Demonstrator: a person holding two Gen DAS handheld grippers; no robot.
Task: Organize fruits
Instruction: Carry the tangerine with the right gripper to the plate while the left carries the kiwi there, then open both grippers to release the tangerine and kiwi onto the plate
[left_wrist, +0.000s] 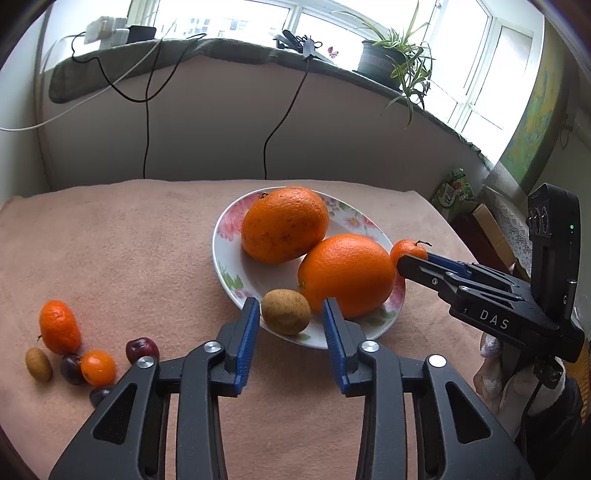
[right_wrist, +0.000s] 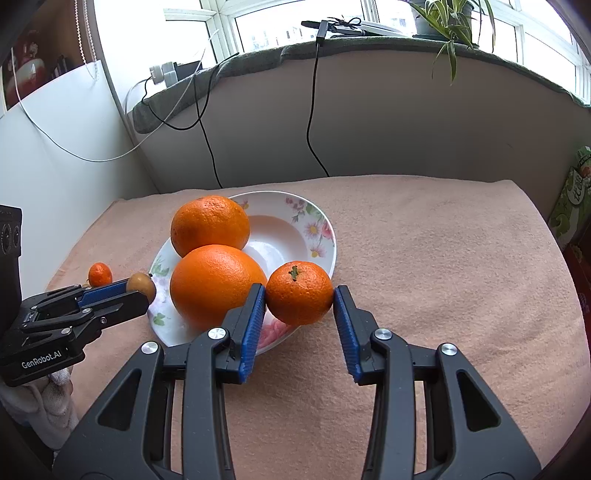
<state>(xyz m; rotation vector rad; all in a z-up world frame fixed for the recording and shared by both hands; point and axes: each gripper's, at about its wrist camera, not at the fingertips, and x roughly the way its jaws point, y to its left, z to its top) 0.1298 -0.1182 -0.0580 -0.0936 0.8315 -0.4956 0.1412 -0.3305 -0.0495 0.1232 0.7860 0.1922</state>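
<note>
While the right claw (right_wrist: 299, 295) pinches the mandarin (right_wrist: 299, 293) over the plate (right_wrist: 317, 236) rim, it should lower before releasing; the left claw (left_wrist: 290, 314) gapes around the brown fruit (left_wrist: 286, 311) beside 2 oranges (left_wrist: 347, 275).

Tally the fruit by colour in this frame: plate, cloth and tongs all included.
Orange fruits: 5
Brown fruits: 2
Dark red fruits: 3
Total: 10
</note>
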